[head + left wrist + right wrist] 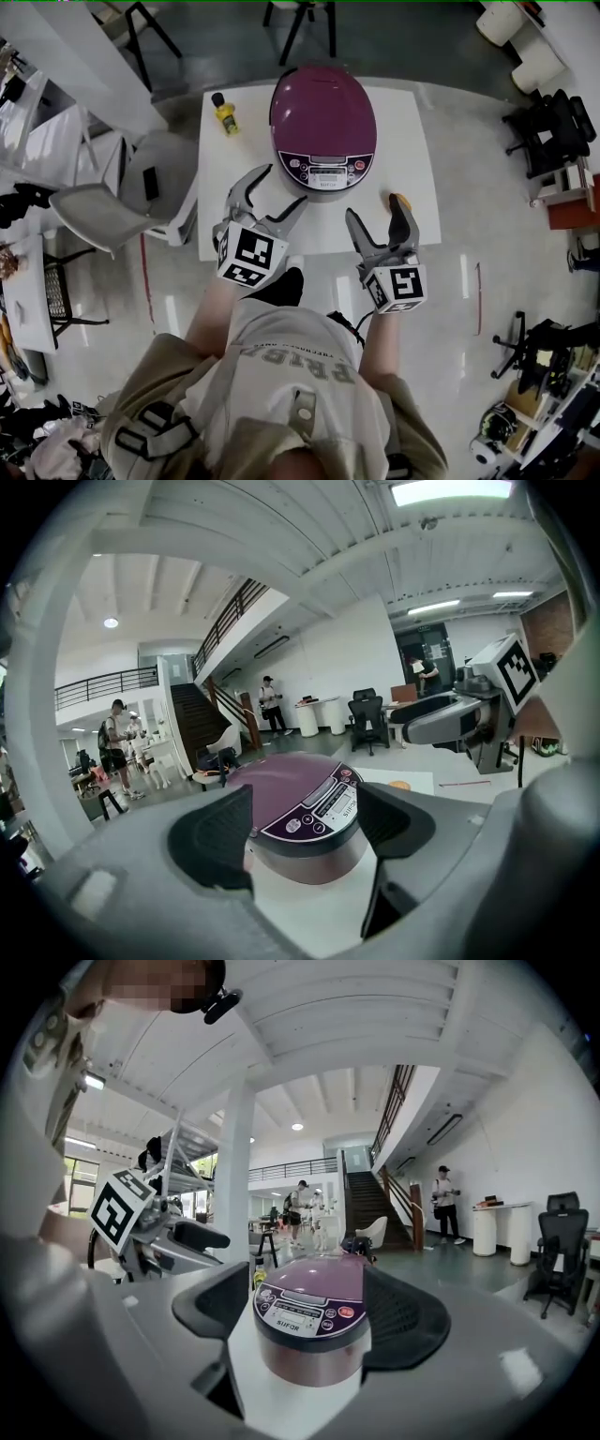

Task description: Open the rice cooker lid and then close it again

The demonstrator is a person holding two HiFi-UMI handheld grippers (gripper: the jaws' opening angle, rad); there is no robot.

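Observation:
A purple rice cooker [323,127] with its lid down stands on the white table [412,141], its control panel facing me. My left gripper [281,190] hovers over the table's near edge, just left of the panel, jaws open and empty. My right gripper [375,211] hangs at the front edge to the right, also open and empty. In the left gripper view the cooker [300,808] sits beyond the spread gripper [302,832], apart from the pads. In the right gripper view the cooker [314,1321] lies straight ahead of the gripper [312,1312], untouched.
A small yellow bottle [225,114] stands at the table's far left corner. An orange object [401,200] lies on the table by my right gripper's tip. A grey chair [131,202] sits left of the table. People and furniture fill the hall beyond.

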